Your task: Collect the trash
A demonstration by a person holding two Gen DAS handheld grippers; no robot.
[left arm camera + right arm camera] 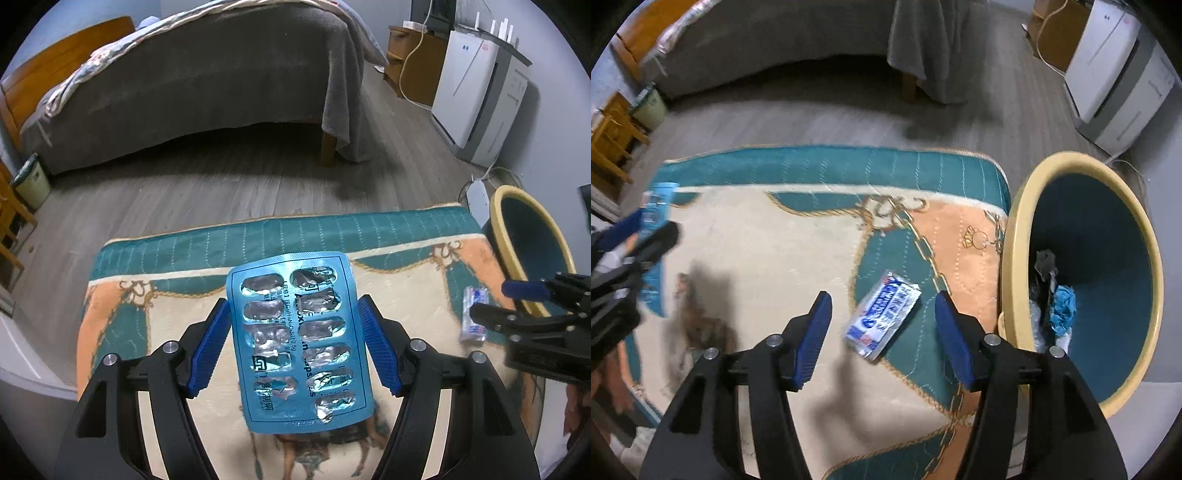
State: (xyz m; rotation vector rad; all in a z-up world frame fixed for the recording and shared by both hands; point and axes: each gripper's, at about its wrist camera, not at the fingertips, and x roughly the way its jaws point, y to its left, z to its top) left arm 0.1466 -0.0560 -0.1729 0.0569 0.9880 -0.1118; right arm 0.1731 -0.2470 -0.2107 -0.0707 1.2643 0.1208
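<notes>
- Left gripper (295,343): angled steeply down over the rug (177,314), clamped on a blue blister pack (295,339). The blue pads press its two long edges and the pack is lifted clear of the rug.
- The pack's foil pockets are all burst; it sticks out past the fingertips toward the far side.
- Right gripper (882,328): pointed nearly straight down at the rug, jaws parted wide and holding nothing.
- Silver-and-blue wrapper (882,315): lies flat on the rug, in the gap between the right gripper's fingers; neither pad touches it. That view is motion-blurred.
- Trash bin (1015,236): yellow rim, dark teal inside, sits right of the rug, just beside the wrapper's end. Crumpled blue and grey trash (1062,304) is inside.
- In the left wrist view the right gripper sits at the right edge, over the wrapper, next to the bin.
- Far side: bed (207,74) with grey cover, wood floor (184,184), white appliance (476,99) at far right.
</notes>
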